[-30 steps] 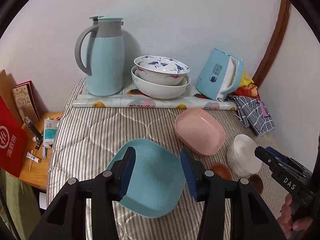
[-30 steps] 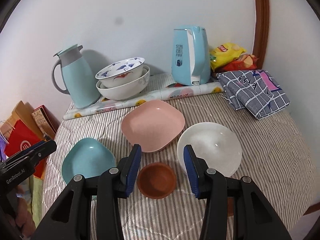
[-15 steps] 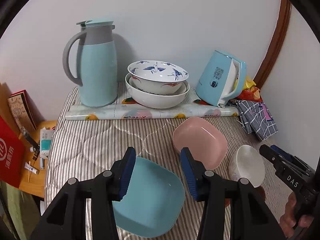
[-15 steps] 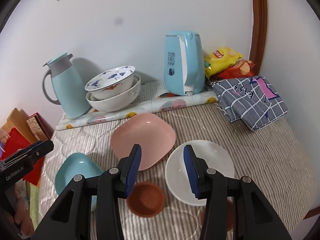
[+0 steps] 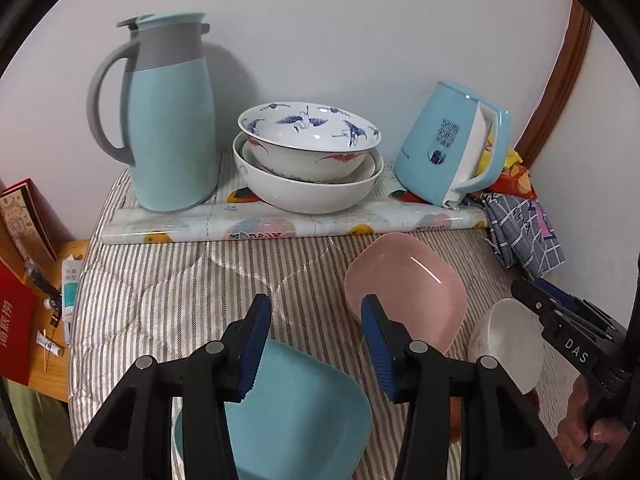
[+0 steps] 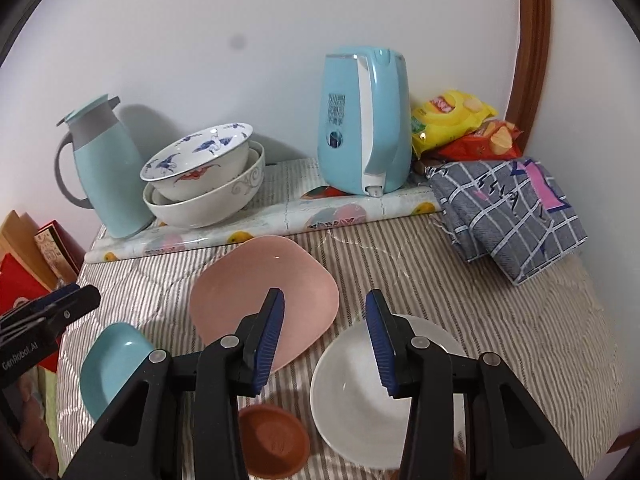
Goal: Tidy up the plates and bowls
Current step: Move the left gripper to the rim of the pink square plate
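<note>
Both jaws stood apart, empty. Left gripper [image 5: 316, 320] hovered above the blue plate [image 5: 296, 412], lying at its 6 o'clock; right gripper [image 6: 325, 316] had the white bowl [image 6: 360, 388] at 5 o'clock, pink plate [image 6: 256, 296] at 10.

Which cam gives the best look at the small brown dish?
Right wrist. The small brown dish shows nearly whole there, low between the hand-held gripper's arms, beside the white bowl. In the left wrist view only a brown sliver shows behind the right arm of that gripper.
</note>
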`<state>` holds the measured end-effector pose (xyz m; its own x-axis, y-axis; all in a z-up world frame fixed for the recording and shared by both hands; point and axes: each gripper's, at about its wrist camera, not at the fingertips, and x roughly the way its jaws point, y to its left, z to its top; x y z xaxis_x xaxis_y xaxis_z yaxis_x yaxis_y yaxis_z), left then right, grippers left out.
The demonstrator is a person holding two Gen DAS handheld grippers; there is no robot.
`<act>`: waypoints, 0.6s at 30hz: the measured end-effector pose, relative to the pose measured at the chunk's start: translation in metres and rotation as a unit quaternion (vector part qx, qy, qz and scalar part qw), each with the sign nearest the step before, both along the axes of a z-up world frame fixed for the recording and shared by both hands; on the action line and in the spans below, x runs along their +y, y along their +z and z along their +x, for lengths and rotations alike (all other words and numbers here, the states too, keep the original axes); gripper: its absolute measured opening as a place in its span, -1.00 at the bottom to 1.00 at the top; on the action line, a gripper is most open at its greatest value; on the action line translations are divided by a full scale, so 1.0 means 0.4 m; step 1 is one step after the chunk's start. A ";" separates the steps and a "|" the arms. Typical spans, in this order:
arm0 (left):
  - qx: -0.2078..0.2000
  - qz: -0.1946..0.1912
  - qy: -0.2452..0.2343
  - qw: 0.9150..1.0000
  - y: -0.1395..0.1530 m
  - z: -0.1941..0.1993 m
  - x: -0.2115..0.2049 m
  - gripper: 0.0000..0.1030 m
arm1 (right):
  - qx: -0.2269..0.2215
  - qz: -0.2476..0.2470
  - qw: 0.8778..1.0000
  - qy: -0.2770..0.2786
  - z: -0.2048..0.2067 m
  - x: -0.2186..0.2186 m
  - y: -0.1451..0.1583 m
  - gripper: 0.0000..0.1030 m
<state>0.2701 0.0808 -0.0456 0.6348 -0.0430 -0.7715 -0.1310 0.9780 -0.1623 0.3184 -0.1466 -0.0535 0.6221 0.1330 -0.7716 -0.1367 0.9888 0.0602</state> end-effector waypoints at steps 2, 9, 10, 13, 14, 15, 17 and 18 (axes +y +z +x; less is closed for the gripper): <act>0.001 0.002 -0.003 1.000 -0.007 0.010 -0.005 -0.13 | 0.005 -0.002 1.000 0.001 0.014 0.000 -0.014 -0.26; 0.017 -0.003 -0.013 1.000 -0.050 0.059 -0.021 -0.13 | 0.027 -0.008 1.000 0.002 0.072 -0.006 -0.067 -0.30; 0.019 -0.003 -0.015 1.000 -0.056 0.067 -0.023 -0.13 | 0.031 -0.009 0.999 0.003 0.079 -0.005 -0.072 -0.30; 0.022 -0.004 -0.018 1.000 -0.073 0.086 -0.028 -0.13 | 0.037 -0.011 0.999 0.005 0.097 -0.005 -0.091 -0.30; 0.026 -0.004 -0.019 0.999 -0.081 0.095 -0.030 -0.13 | 0.040 -0.012 0.999 0.008 0.104 -0.003 -0.098 -0.30; 0.029 -0.004 -0.020 0.999 -0.088 0.101 -0.032 -0.13 | 0.042 -0.013 0.999 0.008 0.110 -0.003 -0.103 -0.30; 0.034 -0.004 -0.023 0.999 -0.102 0.114 -0.035 -0.13 | 0.048 -0.012 0.999 0.009 0.121 0.000 -0.114 -0.30; 0.035 -0.004 -0.023 0.999 -0.106 0.118 -0.035 -0.13 | 0.053 -0.014 0.998 0.010 0.128 0.003 -0.120 -0.30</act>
<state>0.3175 0.0669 -0.0880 0.5760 -0.0778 -0.8137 -0.0966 0.9820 -0.1623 0.3695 -0.1455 -0.1016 0.5342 0.1226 -0.8364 -0.1507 0.9874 0.0484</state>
